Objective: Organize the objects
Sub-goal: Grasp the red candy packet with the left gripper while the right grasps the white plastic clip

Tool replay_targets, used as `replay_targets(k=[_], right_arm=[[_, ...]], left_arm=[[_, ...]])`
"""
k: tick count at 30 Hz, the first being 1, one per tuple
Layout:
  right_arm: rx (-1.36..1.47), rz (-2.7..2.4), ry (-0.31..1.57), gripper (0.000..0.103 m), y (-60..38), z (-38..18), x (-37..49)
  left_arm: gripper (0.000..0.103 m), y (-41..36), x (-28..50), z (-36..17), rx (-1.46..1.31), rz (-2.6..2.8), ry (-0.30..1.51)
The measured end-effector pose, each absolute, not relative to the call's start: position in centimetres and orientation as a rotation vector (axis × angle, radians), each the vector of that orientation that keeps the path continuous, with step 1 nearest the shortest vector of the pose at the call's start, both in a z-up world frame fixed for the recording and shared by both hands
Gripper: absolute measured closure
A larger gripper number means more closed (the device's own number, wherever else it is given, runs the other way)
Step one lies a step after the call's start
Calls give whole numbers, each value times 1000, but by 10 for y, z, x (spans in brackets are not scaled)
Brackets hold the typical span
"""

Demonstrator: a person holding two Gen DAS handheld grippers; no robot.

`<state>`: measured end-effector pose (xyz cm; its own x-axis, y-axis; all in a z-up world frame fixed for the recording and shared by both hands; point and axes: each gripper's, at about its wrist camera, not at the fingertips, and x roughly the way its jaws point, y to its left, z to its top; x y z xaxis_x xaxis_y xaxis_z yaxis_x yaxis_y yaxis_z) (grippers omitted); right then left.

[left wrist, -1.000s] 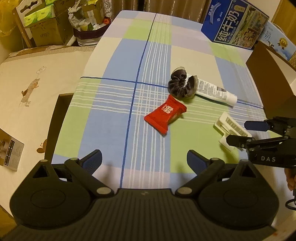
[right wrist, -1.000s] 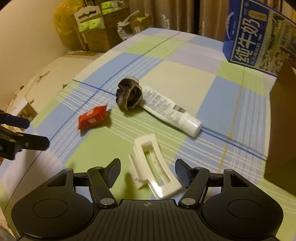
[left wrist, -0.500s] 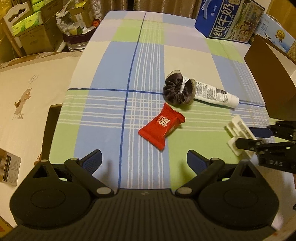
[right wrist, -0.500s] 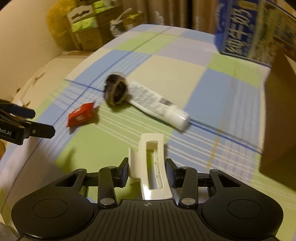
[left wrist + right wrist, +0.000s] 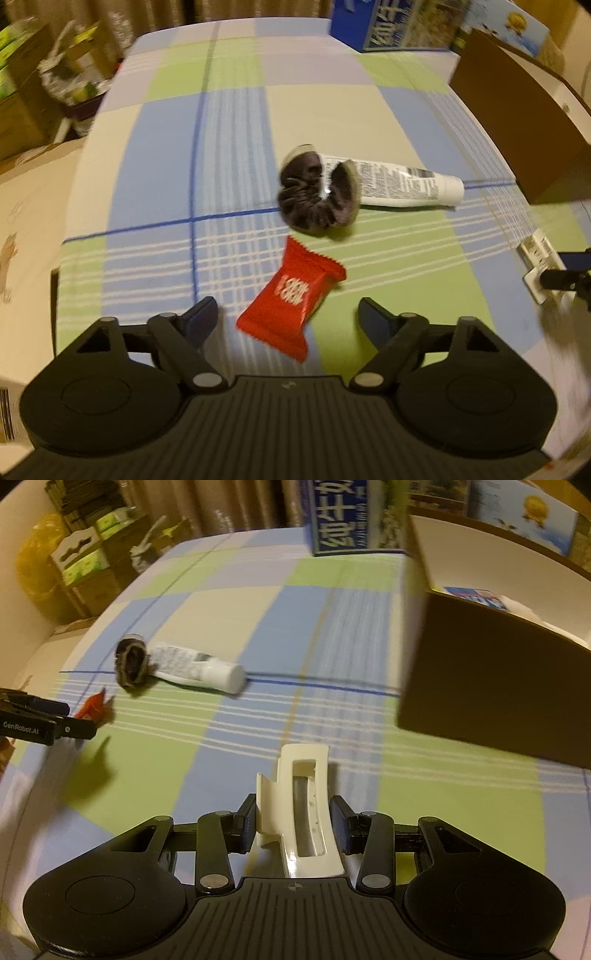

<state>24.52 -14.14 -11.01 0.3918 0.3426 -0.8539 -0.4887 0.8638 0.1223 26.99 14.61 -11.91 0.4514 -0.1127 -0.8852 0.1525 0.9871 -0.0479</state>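
My right gripper is shut on a white hair claw clip, held above the checked tablecloth; the clip also shows at the far right of the left wrist view. My left gripper is open, its fingers on either side of a red snack packet that lies flat on the cloth. Beyond it lie a dark scrunchie and a white tube, touching each other. In the right wrist view the packet is partly hidden behind the left gripper.
A brown cardboard box, open at the top with items inside, stands at the right. A blue milk carton stands at the far edge of the table. Stacked cartons and bags sit off the table at the left.
My right gripper closed on the white clip and lifted it toward the brown box. My left gripper moved forward until the red packet sits between its open fingers.
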Motion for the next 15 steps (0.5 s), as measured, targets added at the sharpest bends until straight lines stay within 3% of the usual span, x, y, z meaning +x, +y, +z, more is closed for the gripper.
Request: replay_targets(k=[9,11,15], right_arm=[[-136,468,1044,65,-167,-107,239],[-134,466,1045,65,-170,-107,237],[-122,464,1044,65,-178,-106,230]], left_arm=[[50,139,279,-125,62,-204,1093],[66,138,277,-124,62,-209,1092],[74,132,269,-122,46,-217,1096]])
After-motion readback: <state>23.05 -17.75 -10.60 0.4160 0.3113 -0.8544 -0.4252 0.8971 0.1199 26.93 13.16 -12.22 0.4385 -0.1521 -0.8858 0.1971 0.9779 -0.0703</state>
